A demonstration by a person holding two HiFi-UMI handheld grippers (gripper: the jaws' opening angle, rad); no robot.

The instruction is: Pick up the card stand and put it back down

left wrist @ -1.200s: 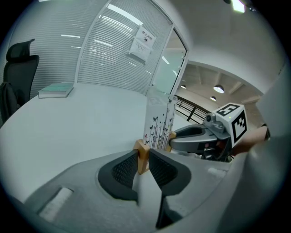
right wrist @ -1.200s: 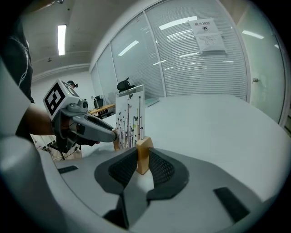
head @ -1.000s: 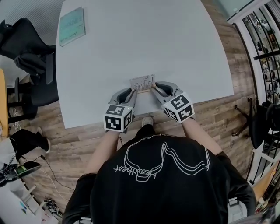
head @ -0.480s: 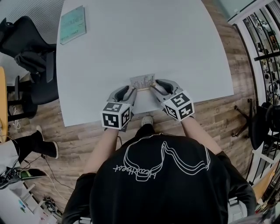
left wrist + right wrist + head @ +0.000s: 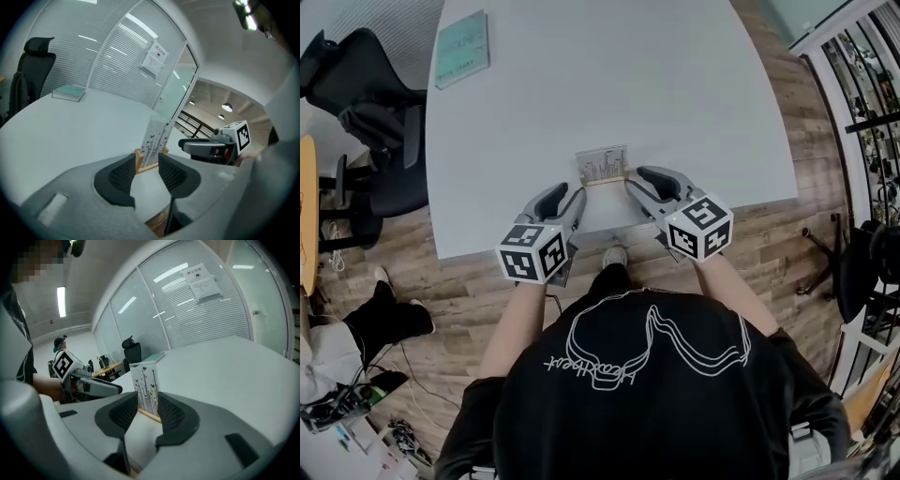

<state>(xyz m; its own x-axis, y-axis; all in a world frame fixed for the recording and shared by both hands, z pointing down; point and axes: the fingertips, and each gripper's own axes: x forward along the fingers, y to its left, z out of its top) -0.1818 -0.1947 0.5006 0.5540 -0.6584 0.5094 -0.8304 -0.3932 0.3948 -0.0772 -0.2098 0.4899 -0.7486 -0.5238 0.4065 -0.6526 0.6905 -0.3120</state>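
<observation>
The card stand (image 5: 602, 167) stands crosswise just ahead of the left gripper (image 5: 570, 195) and the nearer right gripper (image 5: 635, 178), both jaws just opened, nothing between them

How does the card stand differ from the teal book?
The card stand stands upright near the table's front edge; the teal book lies flat at its far left corner. The card stand is pale with a wooden base; the book is teal. Both sit on the table.
</observation>
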